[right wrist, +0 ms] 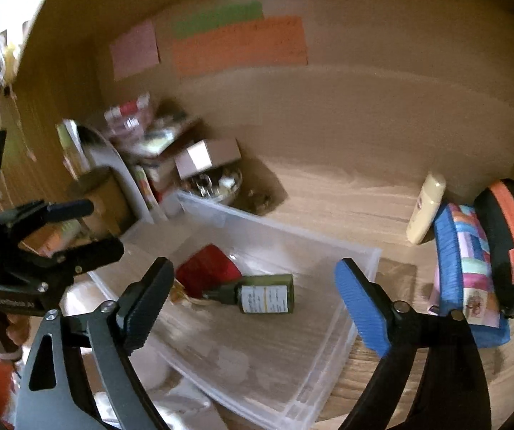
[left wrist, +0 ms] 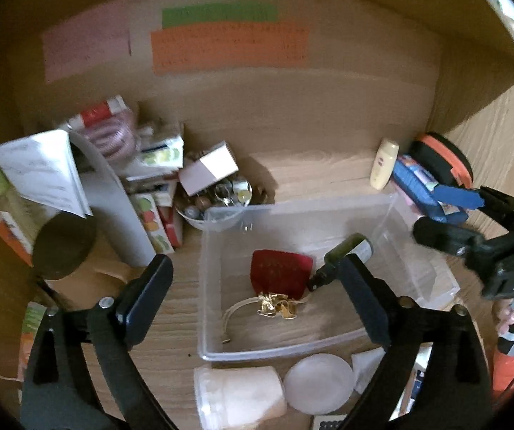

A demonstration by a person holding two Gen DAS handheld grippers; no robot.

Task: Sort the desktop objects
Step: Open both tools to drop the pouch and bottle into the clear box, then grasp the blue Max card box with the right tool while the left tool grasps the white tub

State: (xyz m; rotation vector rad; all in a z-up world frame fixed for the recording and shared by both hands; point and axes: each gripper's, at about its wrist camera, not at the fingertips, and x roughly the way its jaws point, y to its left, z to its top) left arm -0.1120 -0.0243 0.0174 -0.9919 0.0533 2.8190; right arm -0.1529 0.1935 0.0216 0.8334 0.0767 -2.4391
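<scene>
on the left, a blurred heap of cartons (left wrist: 156,222) is seen, its print unreadable. the left gripper (left wrist: 257,286) is held wide apart and empty over the clear bin (left wrist: 292,353). inside the bin lie a red pouch (left wrist: 281,272), a gold trinket (left wrist: 276,306) and a green bottle (right wrist: 264,294), whose label text is resolved in neither view. the right gripper (right wrist: 257,304), marked "das" only in the left view, is spread wide and empty. a cream tube (right wrist: 427,211) and blue pouch (right wrist: 468,272) are shown rightmost.
</scene>
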